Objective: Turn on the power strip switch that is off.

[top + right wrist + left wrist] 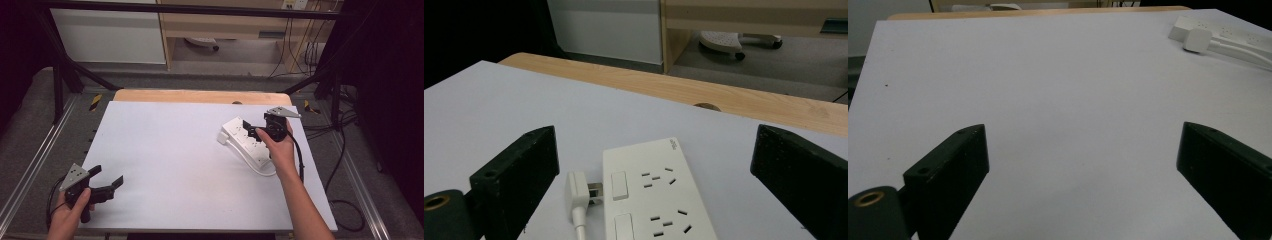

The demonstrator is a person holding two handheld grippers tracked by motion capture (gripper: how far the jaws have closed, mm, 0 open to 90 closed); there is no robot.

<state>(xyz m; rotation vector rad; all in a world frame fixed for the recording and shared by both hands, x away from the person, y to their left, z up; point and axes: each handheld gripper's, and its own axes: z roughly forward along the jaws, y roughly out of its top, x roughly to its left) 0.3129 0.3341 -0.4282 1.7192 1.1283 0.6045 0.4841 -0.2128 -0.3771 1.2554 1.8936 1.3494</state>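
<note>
A white power strip [243, 138] lies on the right half of the white table top [170, 150], with its own white plug [223, 137] resting against its near-left side. In the right gripper view the strip [659, 195] shows sockets and two switches, and the plug [576, 190] lies beside it with prongs toward the strip. My right gripper [249, 128] hovers open just over the strip, jaws wide apart. My left gripper [106, 180] is open near the front left corner, nothing between its jaws. The left gripper view has the strip [1233, 40] far at the top right.
A wooden board edge [200, 96] runs along the table's far side, with a round hole [706, 106] in it. Black frame bars and cables stand to the right. A white cable [260, 167] curves from the strip toward the right hand.
</note>
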